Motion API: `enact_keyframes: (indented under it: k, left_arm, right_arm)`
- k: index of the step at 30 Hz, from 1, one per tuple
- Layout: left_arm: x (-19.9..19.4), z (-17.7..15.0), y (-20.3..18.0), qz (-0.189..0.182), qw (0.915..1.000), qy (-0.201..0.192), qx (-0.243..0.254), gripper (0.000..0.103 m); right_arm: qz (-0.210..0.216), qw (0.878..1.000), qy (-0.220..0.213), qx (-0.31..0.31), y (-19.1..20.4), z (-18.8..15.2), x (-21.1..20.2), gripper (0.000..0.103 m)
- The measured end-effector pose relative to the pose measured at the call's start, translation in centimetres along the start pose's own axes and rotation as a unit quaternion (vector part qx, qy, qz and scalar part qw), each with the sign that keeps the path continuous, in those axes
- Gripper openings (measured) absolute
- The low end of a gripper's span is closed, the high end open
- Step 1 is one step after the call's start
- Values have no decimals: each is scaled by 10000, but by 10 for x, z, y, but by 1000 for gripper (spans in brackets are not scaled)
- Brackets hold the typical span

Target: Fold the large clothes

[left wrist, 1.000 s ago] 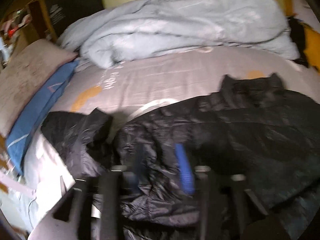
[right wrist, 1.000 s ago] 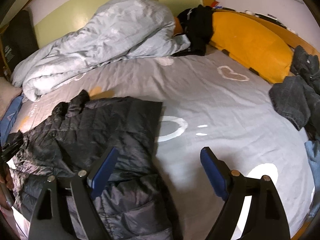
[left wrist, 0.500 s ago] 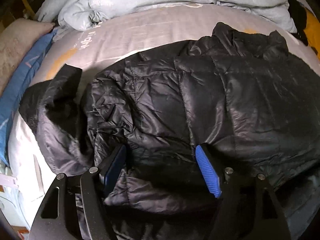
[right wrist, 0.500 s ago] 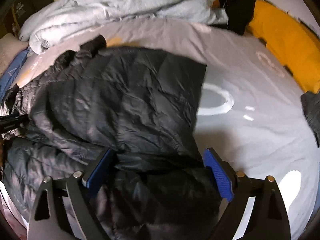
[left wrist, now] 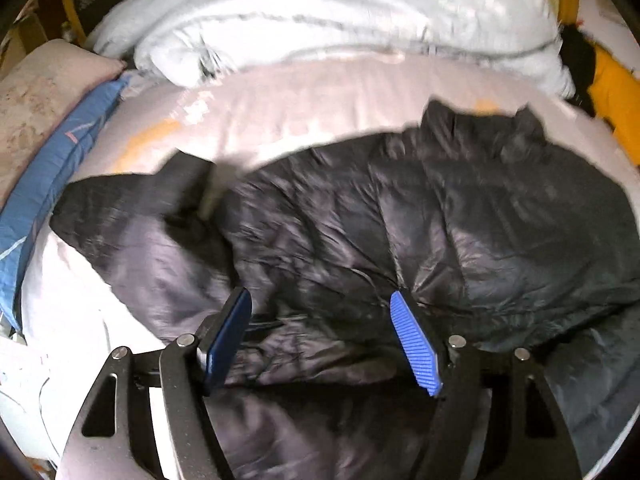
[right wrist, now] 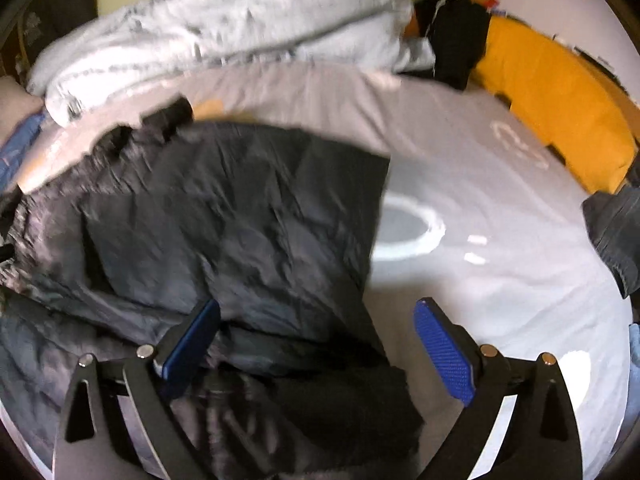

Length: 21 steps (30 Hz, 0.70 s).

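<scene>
A black quilted puffer jacket (left wrist: 440, 220) lies spread on the grey bed sheet (left wrist: 300, 100), collar toward the far side, with one sleeve (left wrist: 132, 220) flopped out to the left. My left gripper (left wrist: 320, 296) hovers open over the jacket's near left part, and its blue pads press on nothing. In the right wrist view the jacket (right wrist: 220, 220) fills the left half, its straight right edge lying on the sheet (right wrist: 500, 260). My right gripper (right wrist: 318, 304) is over the near hem with its jaws opening. The fabric lies below and between the fingers, ungripped.
A crumpled pale duvet (left wrist: 340, 12) is heaped along the far side of the bed. A yellow pillow (right wrist: 552, 92) and a black garment (right wrist: 456, 40) sit at the far right, dark jeans (right wrist: 612, 232) at the right edge. Blue (left wrist: 52, 168) and beige (left wrist: 36, 92) pillows lie left.
The left gripper's jaws have spread wider, and it has drawn back a little from the jacket. The right gripper came down from over bare sheet to the hem, its jaws spreading slightly.
</scene>
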<state>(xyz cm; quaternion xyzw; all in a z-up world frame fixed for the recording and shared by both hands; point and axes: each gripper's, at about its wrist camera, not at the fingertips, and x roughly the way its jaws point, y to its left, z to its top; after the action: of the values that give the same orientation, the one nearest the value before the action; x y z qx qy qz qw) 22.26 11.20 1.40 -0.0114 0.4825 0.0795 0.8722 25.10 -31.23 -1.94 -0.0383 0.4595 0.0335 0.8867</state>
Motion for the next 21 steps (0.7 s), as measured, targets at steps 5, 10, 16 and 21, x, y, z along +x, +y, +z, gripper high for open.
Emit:
enact_keyframes:
  k: [5,10,16,21]
  left_arm:
    - [-42,-9,42,-207,9984,-449,-267,85]
    - [-62,-18,94,-243,9957,-659,-599,96]
    - [-64,-40,147,-511,9911,-743,-975,97]
    - [-49,-34,168,-592,9881,-706,-1236,97]
  right_arm:
    - [348,9979,-486,236,3,-1,-34,97]
    - [551,9949,-808,260,2,-6,-65,97]
    - [627,9919,-1058,313,3,-6,-77,97]
    - [570,9933,-992,135,16,-5,-67,97]
